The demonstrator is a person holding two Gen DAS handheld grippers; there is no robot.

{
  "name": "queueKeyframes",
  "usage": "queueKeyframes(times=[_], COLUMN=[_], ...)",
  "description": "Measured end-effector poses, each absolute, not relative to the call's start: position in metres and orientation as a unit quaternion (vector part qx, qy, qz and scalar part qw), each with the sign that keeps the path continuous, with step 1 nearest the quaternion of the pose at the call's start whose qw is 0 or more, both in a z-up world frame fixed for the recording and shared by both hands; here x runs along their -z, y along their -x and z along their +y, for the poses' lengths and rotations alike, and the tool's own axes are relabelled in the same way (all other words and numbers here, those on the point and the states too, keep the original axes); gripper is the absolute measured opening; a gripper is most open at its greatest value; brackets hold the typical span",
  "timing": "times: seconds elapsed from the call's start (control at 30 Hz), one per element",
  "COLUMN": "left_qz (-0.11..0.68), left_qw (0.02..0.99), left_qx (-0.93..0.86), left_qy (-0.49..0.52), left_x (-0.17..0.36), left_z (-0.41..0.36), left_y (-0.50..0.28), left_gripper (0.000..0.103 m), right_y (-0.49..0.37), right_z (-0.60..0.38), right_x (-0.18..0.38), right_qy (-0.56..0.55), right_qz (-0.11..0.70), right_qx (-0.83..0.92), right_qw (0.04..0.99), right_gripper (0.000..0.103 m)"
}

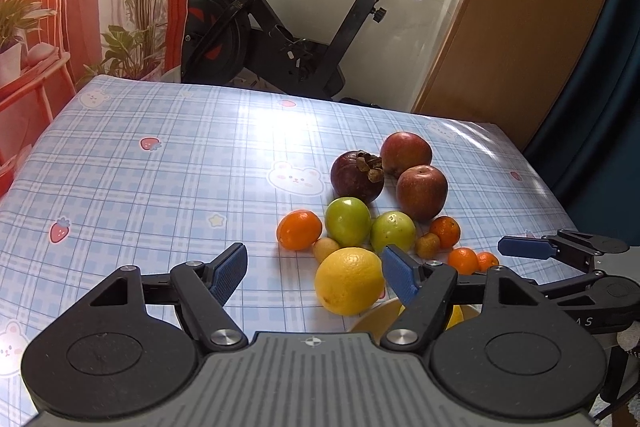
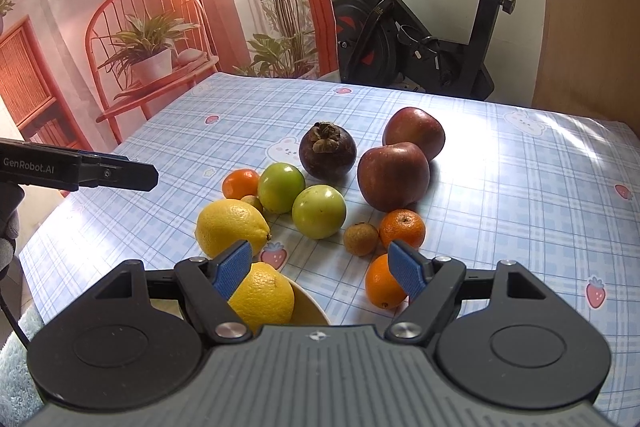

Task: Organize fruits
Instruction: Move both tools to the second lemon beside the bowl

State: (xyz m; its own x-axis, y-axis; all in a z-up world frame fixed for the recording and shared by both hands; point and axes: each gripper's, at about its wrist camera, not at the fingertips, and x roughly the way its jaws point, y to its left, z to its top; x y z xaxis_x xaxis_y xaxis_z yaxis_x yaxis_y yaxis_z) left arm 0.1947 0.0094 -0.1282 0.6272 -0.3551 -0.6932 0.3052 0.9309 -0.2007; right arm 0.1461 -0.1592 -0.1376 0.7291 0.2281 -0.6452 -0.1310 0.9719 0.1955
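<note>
Sorting barely begun: one lemon (image 2: 262, 297) in bowl (image 2: 310, 303), rest loose on tabletop (image 2: 520, 187). Right gripper (image 2: 320, 267), left gripper (image 1: 314, 273) both fingers wide, empty. Next: close on lemon (image 1: 349, 281) at left's 12 o'clock.

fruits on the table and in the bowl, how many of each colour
Yellow lemons: 2, one on the table, one in the bowl
Green fruits: 2
Red apples: 2
Dark purple mangosteen: 1
Orange citrus: 3
Small brown fruits: 2
Total: 12
</note>
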Motion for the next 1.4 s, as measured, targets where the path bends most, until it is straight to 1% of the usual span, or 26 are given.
queueKeyframes(times=[0.1,0.43,0.5,0.63,0.93,1.07,1.13,1.17,1.27,1.33,1.37,1.4], left_qz=[0.399,0.385,0.383,0.387,0.389,0.394,0.395,0.395,0.384,0.381,0.385,0.390], left_qw=[0.897,0.906,0.907,0.905,0.901,0.898,0.897,0.897,0.903,0.905,0.902,0.898], left_qx=[0.186,0.175,0.174,0.174,0.190,0.194,0.196,0.199,0.192,0.189,0.193,0.199], left_qy=[0.039,0.023,0.027,0.038,0.024,0.016,0.019,0.024,0.028,0.029,0.029,0.029], left_x=[0.128,0.110,0.109,0.113,0.117,0.124,0.127,0.128,0.131,0.131,0.133,0.134], left_z=[0.012,0.033,0.036,0.032,0.018,0.016,0.019,0.021,0.025,0.028,0.028,0.029], left_y=[-0.199,-0.209,-0.209,-0.211,-0.205,-0.201,-0.200,-0.200,-0.198,-0.200,-0.202,-0.204], left_gripper=[0.070,0.066,0.063,0.062,0.062,0.059,0.057,0.052,0.051,0.048,0.039,0.031], right_y=[-0.148,-0.154,-0.154,-0.153,-0.151,-0.152,-0.152,-0.153,-0.158,-0.161,-0.164,-0.166], right_z=[-0.158,-0.160,-0.162,-0.168,-0.169,-0.159,-0.152,-0.149,-0.143,-0.139,-0.137,-0.135], right_x=[0.139,0.136,0.134,0.132,0.130,0.133,0.135,0.137,0.141,0.143,0.144,0.145], right_qy=[-0.069,-0.072,-0.069,-0.069,-0.081,-0.070,-0.058,-0.055,-0.052,-0.051,-0.052,-0.053], right_qz=[0.358,0.349,0.347,0.345,0.341,0.343,0.344,0.346,0.353,0.356,0.358,0.362], right_qx=[-0.101,-0.108,-0.107,-0.103,-0.108,-0.115,-0.117,-0.119,-0.131,-0.135,-0.140,-0.146], right_qw=[0.926,0.928,0.929,0.930,0.930,0.930,0.930,0.929,0.925,0.923,0.922,0.919], right_gripper=[0.078,0.078,0.077,0.077,0.077,0.077,0.077,0.077,0.077,0.076,0.075,0.071])
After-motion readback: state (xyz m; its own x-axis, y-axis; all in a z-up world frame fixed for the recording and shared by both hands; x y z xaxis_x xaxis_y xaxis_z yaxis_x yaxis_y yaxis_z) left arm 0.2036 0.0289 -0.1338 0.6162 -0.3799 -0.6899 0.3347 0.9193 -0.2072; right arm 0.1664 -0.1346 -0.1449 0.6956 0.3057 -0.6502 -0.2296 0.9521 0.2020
